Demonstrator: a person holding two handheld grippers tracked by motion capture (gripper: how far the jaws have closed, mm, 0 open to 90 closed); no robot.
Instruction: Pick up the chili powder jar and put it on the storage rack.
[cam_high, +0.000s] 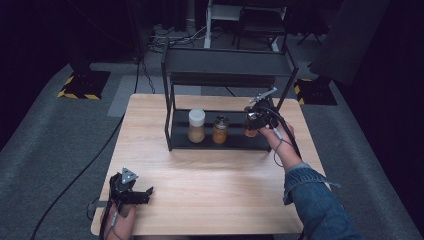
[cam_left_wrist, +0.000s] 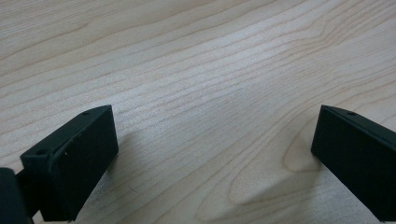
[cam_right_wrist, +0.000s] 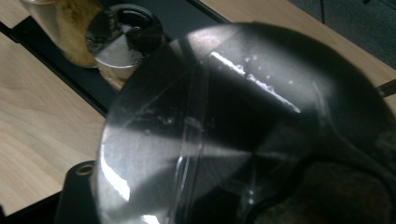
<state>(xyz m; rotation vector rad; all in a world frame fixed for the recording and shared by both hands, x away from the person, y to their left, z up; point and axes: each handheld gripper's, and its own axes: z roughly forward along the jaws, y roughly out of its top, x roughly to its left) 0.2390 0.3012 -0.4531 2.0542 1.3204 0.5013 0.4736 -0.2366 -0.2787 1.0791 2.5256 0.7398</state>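
Note:
A black two-tier rack (cam_high: 172, 131) stands at the back of the wooden table (cam_high: 210, 175). Two jars of amber contents sit on its lower shelf, one with a white lid (cam_high: 196, 125) and one with a dark metal lid (cam_high: 220, 129). My right gripper (cam_high: 254, 121) is shut on a third jar (cam_high: 250, 131) at the right end of that shelf. In the right gripper view this jar's shiny metal lid (cam_right_wrist: 219, 130) looms close, with the metal-lidded jar (cam_right_wrist: 122, 35) beyond it. My left gripper (cam_high: 144, 194) rests near the table's front left corner, its jaws wide open over bare wood (cam_left_wrist: 215, 154).
The rack's top shelf (cam_high: 227, 62) overhangs the jars, with thin posts at its corners. Cables trail from both grippers. A denim sleeve (cam_high: 315, 200) reaches in from the bottom right. Grey floor surrounds the table.

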